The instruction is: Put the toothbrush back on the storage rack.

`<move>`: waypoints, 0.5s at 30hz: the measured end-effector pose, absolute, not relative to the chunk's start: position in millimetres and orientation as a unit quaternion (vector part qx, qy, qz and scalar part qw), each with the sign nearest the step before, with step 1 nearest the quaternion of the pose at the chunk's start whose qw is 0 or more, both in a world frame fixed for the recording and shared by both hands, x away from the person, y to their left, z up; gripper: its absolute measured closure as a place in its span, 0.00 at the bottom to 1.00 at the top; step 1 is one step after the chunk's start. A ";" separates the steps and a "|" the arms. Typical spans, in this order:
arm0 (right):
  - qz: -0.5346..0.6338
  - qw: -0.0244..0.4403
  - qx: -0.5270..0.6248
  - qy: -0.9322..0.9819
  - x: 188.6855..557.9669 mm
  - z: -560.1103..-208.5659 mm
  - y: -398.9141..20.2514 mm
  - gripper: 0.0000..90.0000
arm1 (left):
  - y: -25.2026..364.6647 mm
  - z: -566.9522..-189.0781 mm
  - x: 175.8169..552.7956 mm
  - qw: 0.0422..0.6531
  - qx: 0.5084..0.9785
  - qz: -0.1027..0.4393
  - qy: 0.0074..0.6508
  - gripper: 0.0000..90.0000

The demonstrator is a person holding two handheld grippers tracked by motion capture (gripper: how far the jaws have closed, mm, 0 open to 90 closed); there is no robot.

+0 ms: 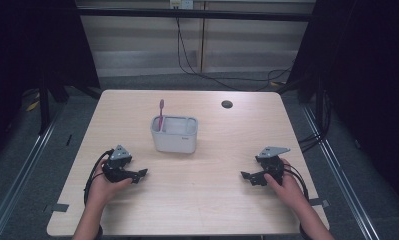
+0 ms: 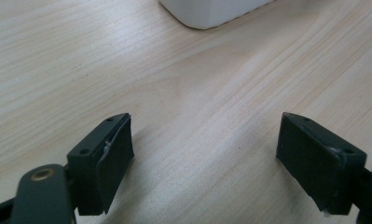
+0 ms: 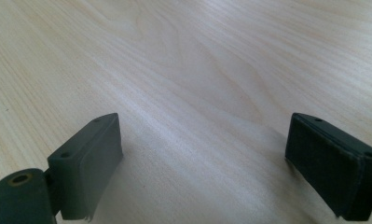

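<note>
Toothbrush [image 1: 161, 114] stands upright, head up, in white holder [image 1: 174, 134]; both grippers [image 1: 140, 174] [image 1: 246, 177] gape wide, empty.

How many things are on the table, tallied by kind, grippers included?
Black two-jaw grippers: 2, left gripper and right gripper, both open
White rounded plastic holder: 1
Pink toothbrush standing in the holder: 1
Total: 4
</note>
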State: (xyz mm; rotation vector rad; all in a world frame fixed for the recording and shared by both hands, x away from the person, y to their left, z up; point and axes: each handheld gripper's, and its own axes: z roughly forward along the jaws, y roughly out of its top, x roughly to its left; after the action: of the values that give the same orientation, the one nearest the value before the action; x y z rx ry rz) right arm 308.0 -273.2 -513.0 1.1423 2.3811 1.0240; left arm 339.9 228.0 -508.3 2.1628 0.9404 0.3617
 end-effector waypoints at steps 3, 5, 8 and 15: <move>0.357 0.154 0.398 0.831 308.0 -513.0 -273.2 0.11 | 227.6 -508.8 339.9 0.369 0.843 0.143 0.365 0.19; 0.357 0.154 0.398 0.831 308.0 -513.0 -273.2 0.11 | 227.3 -509.0 339.8 0.368 0.844 0.144 0.363 0.19; 0.357 0.154 0.398 0.831 308.0 -513.0 -273.2 0.11 | 226.8 -509.6 339.8 0.368 0.844 0.147 0.360 0.18; 0.357 0.154 0.398 0.831 307.9 -513.0 -273.2 0.11 | 226.4 -509.9 339.9 0.365 0.842 0.151 0.367 0.17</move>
State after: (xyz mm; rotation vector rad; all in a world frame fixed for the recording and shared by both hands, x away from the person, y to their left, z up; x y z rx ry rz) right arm 307.9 -273.2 -513.0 1.1423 2.3810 1.0241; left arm 339.9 226.4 -509.9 2.1649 0.9444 0.3878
